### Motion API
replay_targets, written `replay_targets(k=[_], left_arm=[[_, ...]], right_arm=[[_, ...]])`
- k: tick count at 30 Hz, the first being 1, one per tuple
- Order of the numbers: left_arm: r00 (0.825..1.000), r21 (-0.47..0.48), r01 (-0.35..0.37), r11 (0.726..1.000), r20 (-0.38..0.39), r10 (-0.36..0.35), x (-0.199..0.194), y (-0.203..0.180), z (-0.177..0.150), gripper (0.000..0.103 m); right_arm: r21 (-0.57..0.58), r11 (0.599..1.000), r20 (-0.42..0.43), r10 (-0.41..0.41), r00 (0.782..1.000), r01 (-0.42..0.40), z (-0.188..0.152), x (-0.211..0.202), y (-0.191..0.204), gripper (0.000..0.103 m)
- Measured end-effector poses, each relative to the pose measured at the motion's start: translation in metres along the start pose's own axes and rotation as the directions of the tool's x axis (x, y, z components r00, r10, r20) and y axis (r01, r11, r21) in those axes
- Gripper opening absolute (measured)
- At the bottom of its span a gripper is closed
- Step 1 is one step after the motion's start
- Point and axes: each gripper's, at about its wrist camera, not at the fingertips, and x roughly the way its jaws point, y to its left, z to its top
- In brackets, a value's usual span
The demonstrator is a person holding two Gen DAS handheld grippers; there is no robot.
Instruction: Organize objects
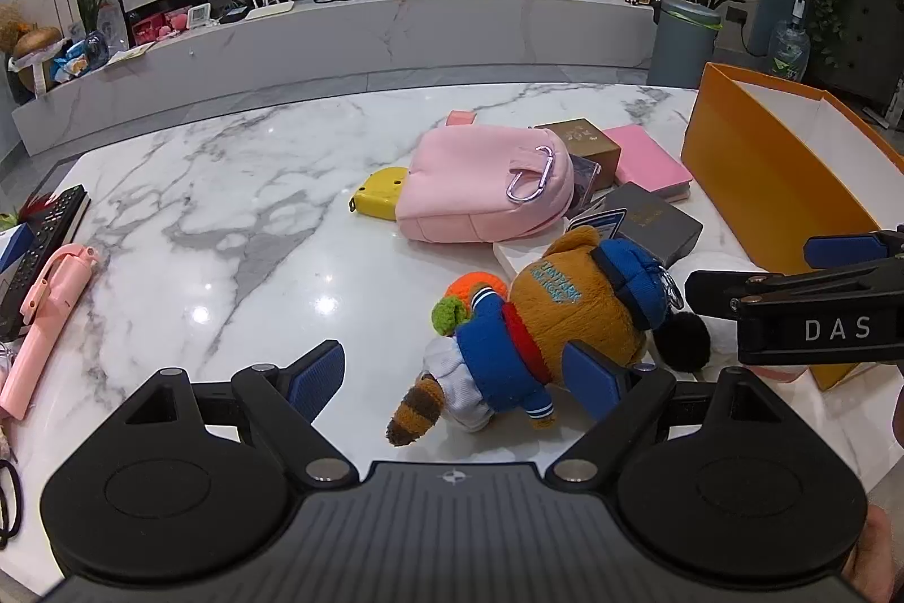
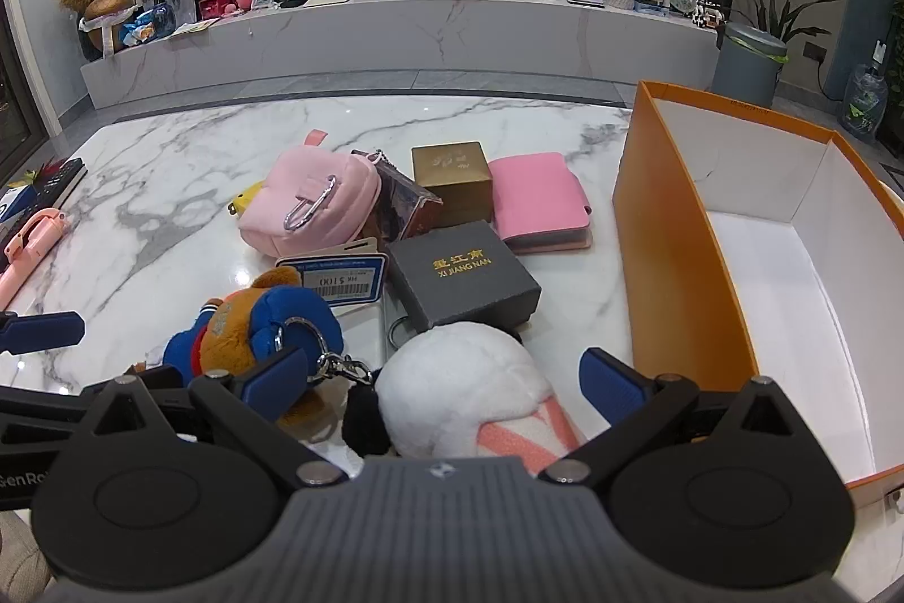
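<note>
Two grippers: left gripper (image 1: 455,377) spread wide around the plush bear (image 1: 542,320); right gripper (image 2: 443,377) spread around the white plush (image 2: 457,377).
Clutter: mid-table, beside the orange box (image 2: 678,264).
Orange box: open-topped, at the table's (image 1: 226,207) right edge.
Room: bare marble toward the left edge.

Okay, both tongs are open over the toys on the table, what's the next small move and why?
Probably close the right tongs on the white plush: it already sits between the open fingers, and the orange box beside it looks empty. The left tongs straddle the raccoon toy, also unclamped.
</note>
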Motion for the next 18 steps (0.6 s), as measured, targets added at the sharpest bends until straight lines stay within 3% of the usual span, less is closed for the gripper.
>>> replay_targets(k=[12,18], left_arm=[[1.000,0.004,0.000,1.000,0.003,0.000,-0.0003,-0.0001,0.0002,0.101],[0.999,0.073,0.022,0.997,0.025,-0.023,-0.0021,-0.0081,0.0030,0.101]], right_arm=[[-0.001,1.000,-0.001,0.001,1.000,-0.001,-0.0006,0.0006,-0.0004,0.102],[-0.025,1.000,-0.006,0.004,1.000,-0.004,0.0023,0.0012,-0.0029,0.102]])
